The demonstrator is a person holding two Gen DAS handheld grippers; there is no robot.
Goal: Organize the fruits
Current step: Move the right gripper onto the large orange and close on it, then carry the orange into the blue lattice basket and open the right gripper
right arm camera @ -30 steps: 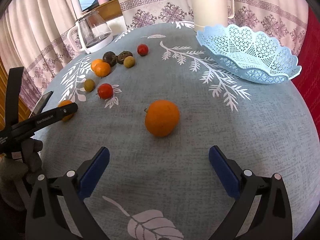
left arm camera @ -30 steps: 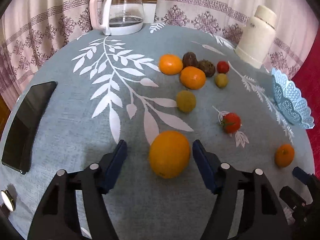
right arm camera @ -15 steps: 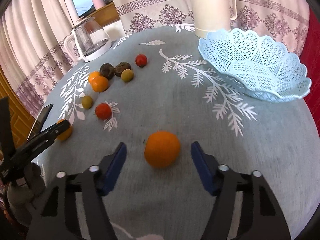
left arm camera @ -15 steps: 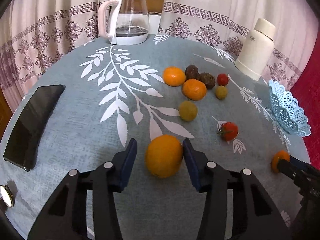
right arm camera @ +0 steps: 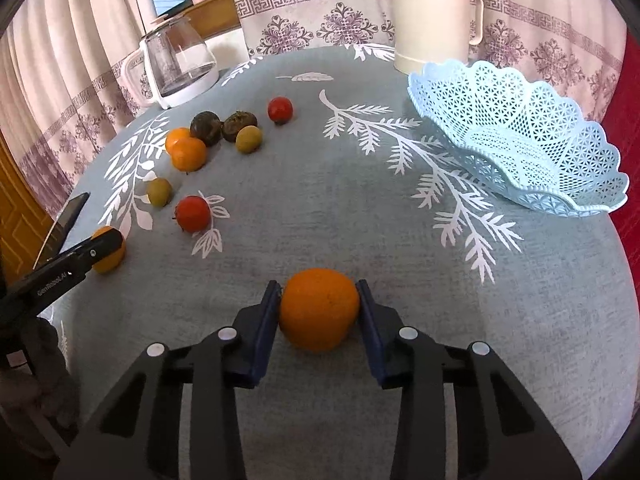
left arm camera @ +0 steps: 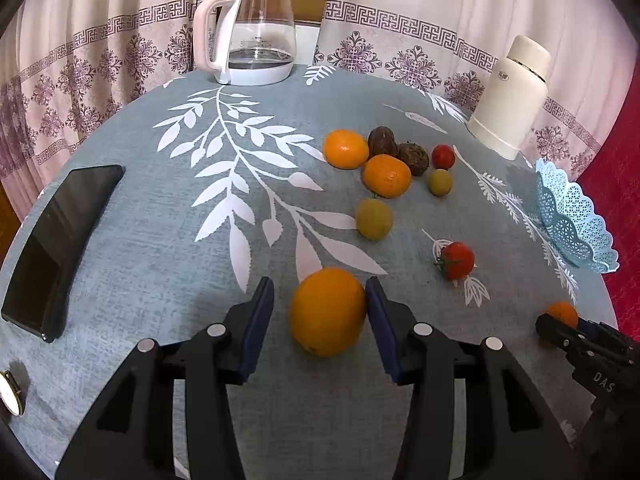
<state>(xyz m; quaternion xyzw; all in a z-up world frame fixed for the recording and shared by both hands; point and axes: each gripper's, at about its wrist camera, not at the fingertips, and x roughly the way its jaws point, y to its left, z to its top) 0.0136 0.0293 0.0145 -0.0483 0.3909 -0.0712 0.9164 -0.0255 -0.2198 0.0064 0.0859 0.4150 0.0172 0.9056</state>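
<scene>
My left gripper (left arm camera: 320, 300) straddles a large yellow-orange orange (left arm camera: 327, 311) on the table; the right pad touches it, the left pad stands a small gap off. My right gripper (right arm camera: 318, 300) is shut on a smaller orange (right arm camera: 319, 309), both pads against its sides, fruit resting on the cloth. The light-blue lattice basket (right arm camera: 520, 136) sits at the right, empty; it also shows in the left wrist view (left arm camera: 572, 220). Loose fruit lies further back: two oranges (left arm camera: 346, 149), two green fruits (left arm camera: 374, 218), two tomatoes (left arm camera: 457, 260), two dark brown fruits (left arm camera: 383, 142).
A glass kettle (left arm camera: 252, 28) stands at the table's far edge and a cream thermos (left arm camera: 510, 96) at the back right beside the basket. A black phone (left arm camera: 60, 240) lies at the left edge. Curtains hang behind the round table.
Both grippers have closed in on their oranges from wide open. The right one now clamps its orange; the left one has narrowed to touch its orange on one side.
</scene>
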